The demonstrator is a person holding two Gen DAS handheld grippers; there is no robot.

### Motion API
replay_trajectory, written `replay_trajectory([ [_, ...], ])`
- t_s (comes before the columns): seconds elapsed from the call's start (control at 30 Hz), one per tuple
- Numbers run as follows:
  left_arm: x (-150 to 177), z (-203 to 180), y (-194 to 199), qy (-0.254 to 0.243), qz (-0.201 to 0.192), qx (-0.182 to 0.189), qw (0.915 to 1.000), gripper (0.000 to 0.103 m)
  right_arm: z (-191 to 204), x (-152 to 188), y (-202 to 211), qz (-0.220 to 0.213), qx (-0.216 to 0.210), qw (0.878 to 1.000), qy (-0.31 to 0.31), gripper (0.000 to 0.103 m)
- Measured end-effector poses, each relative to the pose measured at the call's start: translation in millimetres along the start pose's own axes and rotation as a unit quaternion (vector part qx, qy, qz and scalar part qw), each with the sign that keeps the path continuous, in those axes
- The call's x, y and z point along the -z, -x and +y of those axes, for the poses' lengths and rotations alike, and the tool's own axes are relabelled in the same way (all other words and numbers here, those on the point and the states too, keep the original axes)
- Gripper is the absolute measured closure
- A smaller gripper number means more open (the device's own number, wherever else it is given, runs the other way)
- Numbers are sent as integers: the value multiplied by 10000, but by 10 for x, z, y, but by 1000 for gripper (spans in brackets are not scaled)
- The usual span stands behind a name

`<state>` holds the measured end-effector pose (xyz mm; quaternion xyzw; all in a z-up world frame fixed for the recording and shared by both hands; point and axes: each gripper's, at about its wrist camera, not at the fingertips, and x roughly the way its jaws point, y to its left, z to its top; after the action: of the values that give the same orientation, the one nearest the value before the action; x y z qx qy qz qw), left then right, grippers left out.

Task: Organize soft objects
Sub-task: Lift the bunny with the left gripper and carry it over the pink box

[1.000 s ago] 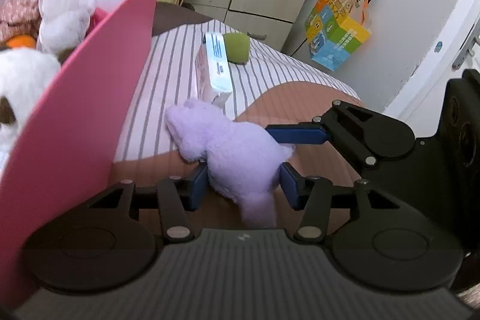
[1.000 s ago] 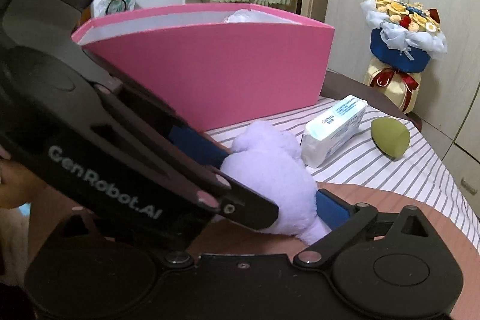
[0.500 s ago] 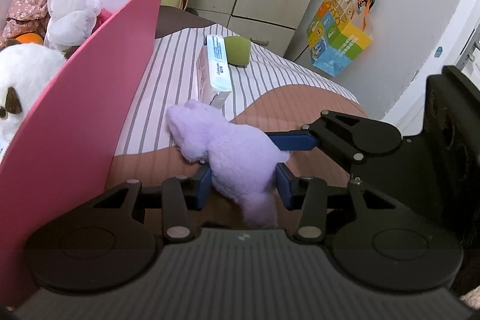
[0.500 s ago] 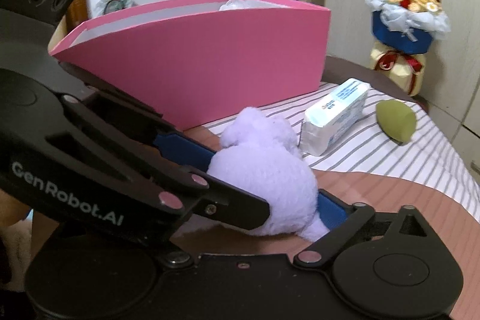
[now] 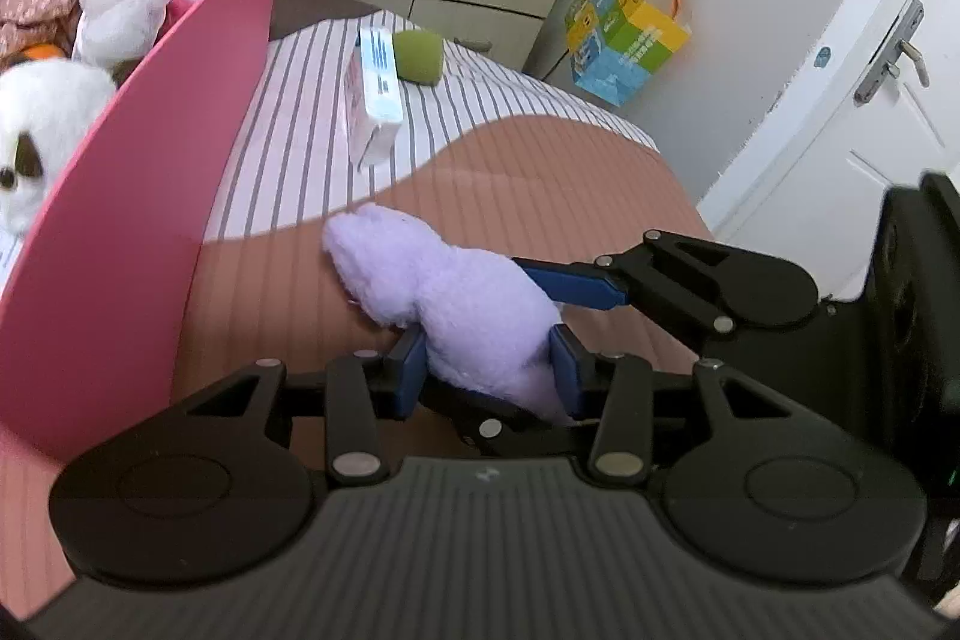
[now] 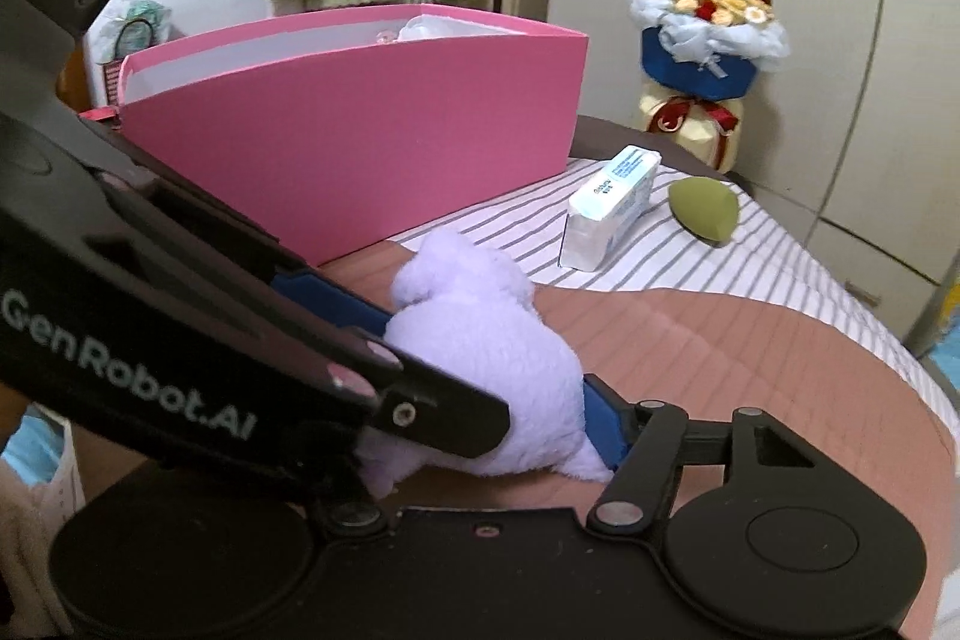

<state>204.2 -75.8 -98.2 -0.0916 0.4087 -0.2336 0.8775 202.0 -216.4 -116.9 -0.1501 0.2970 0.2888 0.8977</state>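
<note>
A lilac plush toy (image 5: 456, 298) hangs just above the bed, also seen in the right wrist view (image 6: 480, 364). My left gripper (image 5: 489, 370) is shut on its rear end. My right gripper (image 6: 492, 376) is shut on its body from the side; one of its blue fingers (image 5: 570, 283) shows in the left wrist view. A pink box (image 5: 150, 196) stands to the left with several soft toys (image 5: 114, 10) inside. It also shows in the right wrist view (image 6: 360, 142).
A white tissue pack (image 5: 375, 94) and a green sponge (image 5: 419, 56) lie on the striped bedcover (image 5: 288, 160) beyond the plush. A bouquet (image 6: 702, 58), wardrobe doors (image 6: 840, 40), a hanging coloured bag (image 5: 627, 40) and a white door (image 5: 870, 112) surround the bed.
Both grippers have pulled back and up a little with the plush held between them; the pack and sponge now lie farther off.
</note>
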Motion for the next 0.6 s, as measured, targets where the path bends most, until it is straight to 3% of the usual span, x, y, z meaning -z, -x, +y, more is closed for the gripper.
replay_trajectory([
  [0.6,303,-214,630,-784,131,105,9968,62,541,99,548,-184,296,9980,-519,39],
])
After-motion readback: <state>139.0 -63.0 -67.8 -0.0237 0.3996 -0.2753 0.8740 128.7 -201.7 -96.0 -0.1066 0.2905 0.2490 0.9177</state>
